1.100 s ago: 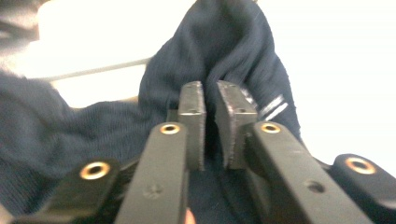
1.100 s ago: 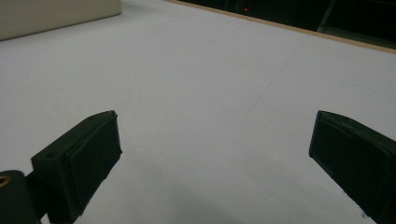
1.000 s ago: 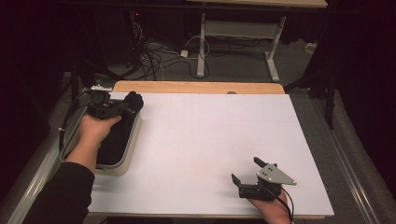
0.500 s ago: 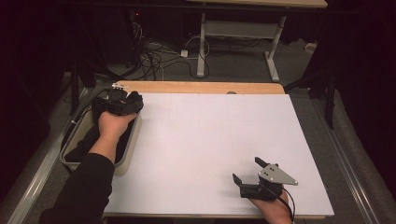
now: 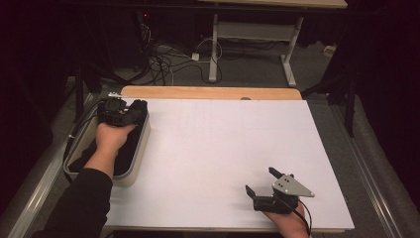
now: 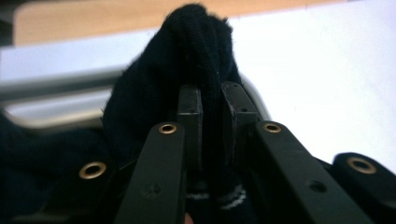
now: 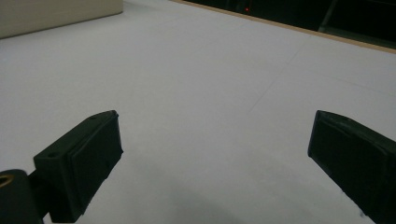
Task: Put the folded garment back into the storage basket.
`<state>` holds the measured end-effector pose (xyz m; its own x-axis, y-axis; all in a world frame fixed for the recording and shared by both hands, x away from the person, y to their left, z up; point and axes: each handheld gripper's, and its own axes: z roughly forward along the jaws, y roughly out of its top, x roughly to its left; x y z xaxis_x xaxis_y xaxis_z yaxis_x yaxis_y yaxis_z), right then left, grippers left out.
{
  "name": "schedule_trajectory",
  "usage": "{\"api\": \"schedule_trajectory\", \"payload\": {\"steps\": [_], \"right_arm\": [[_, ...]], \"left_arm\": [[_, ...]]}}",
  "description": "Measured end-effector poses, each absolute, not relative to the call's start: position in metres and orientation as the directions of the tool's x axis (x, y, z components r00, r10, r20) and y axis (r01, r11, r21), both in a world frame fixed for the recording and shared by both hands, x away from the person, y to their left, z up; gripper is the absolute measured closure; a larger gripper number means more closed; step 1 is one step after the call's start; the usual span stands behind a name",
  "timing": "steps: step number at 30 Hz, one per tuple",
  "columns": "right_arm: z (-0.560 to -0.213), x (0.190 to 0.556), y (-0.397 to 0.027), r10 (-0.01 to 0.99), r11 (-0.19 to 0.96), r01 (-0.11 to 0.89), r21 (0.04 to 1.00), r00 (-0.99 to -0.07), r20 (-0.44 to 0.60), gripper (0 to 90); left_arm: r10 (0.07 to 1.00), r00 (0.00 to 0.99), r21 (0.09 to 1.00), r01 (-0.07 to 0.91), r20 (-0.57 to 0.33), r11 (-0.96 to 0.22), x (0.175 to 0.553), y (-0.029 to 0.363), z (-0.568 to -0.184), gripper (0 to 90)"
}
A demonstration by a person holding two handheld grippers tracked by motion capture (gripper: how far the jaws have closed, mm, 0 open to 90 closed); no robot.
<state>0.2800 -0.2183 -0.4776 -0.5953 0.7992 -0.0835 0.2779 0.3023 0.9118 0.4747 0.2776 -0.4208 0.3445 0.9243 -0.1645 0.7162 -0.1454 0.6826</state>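
Closing our left gripper [image 6: 212, 100] on the dark cloth [image 6: 187, 56] in the bin [image 5: 141, 144], we had it pinched for lifting, while our right gripper [image 5: 261, 182] gaped empty.

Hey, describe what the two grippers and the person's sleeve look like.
Both grippers are black. The right gripper carries a grey three-cornered plate and trails a black cable. The left gripper shows brass-coloured rivets on its jaws. The left arm wears a black sleeve.

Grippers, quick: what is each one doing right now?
Left gripper: jaws have just been closing, now pinched on the dark knit cloth at the bin.
Right gripper: open, holding nothing, over the white table.
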Motion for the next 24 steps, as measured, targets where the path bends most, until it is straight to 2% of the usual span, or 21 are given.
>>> {"api": "schedule_trajectory", "payload": {"steps": [5, 7, 15, 17, 20, 22, 24], "right_arm": [[-0.476, 0.279, -0.217, 0.799, 0.303, 0.275, 0.912, -0.595, -0.086, 3.4], [-0.476, 0.279, -0.217, 0.799, 0.302, 0.275, 0.913, -0.596, -0.085, 3.4], [-0.476, 0.280, -0.218, 0.798, 0.302, 0.276, 0.912, -0.597, -0.083, 3.4], [-0.476, 0.279, -0.218, 0.799, 0.297, 0.278, 0.913, -0.597, -0.078, 3.4], [-0.476, 0.280, -0.219, 0.799, 0.293, 0.276, 0.915, -0.596, -0.076, 3.5], [-0.475, 0.279, -0.219, 0.800, 0.293, 0.276, 0.915, -0.596, -0.076, 3.5], [-0.475, 0.279, -0.218, 0.799, 0.293, 0.275, 0.915, -0.596, -0.077, 3.5]], "left_arm": [[0.927, 0.350, 0.618, 0.761, -0.133, -0.198, 0.481, 0.266, -0.441, 77.7], [0.926, 0.347, 0.595, 0.780, -0.150, -0.196, 0.484, 0.267, -0.445, 77.8], [0.922, 0.360, 0.585, 0.783, -0.146, -0.212, 0.488, 0.268, -0.445, 75.9], [0.916, 0.357, 0.585, 0.788, -0.180, -0.192, 0.487, 0.273, -0.439, 71.3], [0.907, 0.351, 0.600, 0.786, -0.232, -0.151, 0.481, 0.284, -0.426, 54.6], [0.904, 0.354, 0.613, 0.777, -0.240, -0.142, 0.476, 0.289, -0.416, 45.6], [0.908, 0.355, 0.635, 0.759, -0.223, -0.141, 0.469, 0.294, -0.408, 41.6]]}}
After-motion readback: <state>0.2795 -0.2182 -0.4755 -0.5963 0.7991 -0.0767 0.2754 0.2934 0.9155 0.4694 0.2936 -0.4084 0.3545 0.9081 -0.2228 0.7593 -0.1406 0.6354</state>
